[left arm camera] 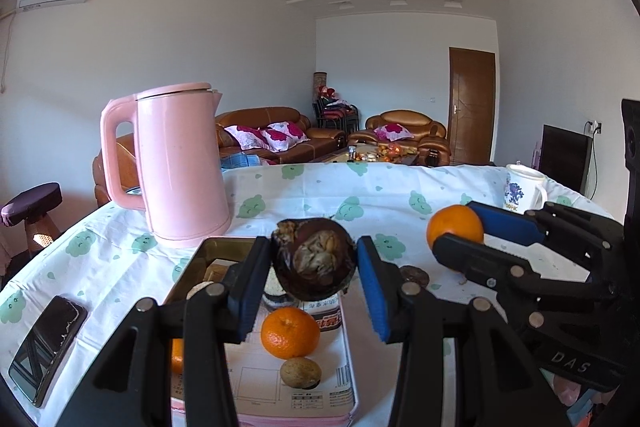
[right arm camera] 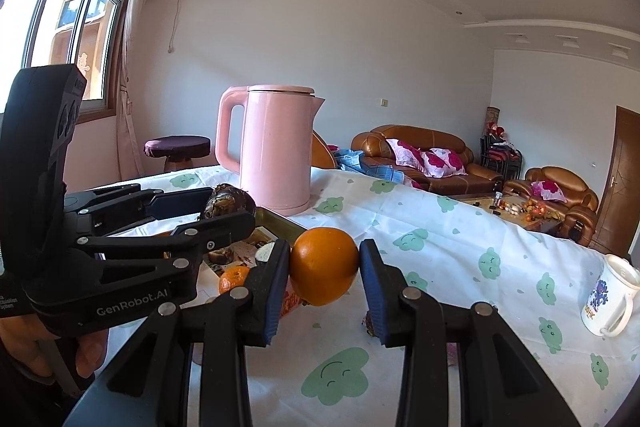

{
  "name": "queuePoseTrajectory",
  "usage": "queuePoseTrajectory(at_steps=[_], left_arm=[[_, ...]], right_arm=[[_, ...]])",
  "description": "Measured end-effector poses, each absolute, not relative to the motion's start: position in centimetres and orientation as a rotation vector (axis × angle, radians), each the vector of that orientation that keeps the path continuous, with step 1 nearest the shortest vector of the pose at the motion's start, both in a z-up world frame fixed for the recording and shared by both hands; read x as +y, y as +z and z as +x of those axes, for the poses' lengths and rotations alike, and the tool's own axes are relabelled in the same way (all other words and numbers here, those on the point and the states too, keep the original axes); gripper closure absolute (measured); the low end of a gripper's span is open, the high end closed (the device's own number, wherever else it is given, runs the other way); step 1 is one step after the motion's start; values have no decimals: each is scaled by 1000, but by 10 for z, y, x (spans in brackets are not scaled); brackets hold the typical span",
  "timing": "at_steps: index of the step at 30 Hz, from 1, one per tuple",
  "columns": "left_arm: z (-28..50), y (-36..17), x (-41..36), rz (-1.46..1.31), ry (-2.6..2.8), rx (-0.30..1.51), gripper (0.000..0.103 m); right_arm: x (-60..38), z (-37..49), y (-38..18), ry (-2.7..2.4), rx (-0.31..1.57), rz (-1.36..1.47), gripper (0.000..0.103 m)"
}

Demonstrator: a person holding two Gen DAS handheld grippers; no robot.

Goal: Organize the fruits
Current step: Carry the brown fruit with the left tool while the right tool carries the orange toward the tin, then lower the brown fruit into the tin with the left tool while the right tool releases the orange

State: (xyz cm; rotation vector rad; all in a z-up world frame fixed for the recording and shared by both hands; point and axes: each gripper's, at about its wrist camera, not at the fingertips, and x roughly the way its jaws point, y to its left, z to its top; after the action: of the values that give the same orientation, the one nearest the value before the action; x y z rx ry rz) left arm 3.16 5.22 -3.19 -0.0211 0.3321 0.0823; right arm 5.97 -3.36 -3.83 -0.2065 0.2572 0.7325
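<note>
With the left gripper (left arm camera: 314, 267) jaws holding the dark fruit (left arm camera: 314, 259) and the right gripper (right arm camera: 324, 275) jaws holding the orange (right arm camera: 324, 265), lower each gently onto the tray (left arm camera: 208, 247) near the table's front edge, clear of the tangerine (left arm camera: 290, 331).

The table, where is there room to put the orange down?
Bare cloth lies between the pink kettle and the white mug, right ahead of the right claw holding the orange. It is crowded by the tray, with the small orange and nut on the box.

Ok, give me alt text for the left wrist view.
The left gripper holds a dark brown fruit above a tray with a tangerine. To its right, the right gripper holds an orange; a pink kettle stands behind.
</note>
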Motion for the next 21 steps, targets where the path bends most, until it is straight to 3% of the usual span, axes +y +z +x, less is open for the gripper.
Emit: queuePoseTrajectory(at_steps=[21], left_arm=[[25, -38, 96, -61, 168, 348, 57]], right_arm=[[9, 58, -38, 798, 267, -259, 65]])
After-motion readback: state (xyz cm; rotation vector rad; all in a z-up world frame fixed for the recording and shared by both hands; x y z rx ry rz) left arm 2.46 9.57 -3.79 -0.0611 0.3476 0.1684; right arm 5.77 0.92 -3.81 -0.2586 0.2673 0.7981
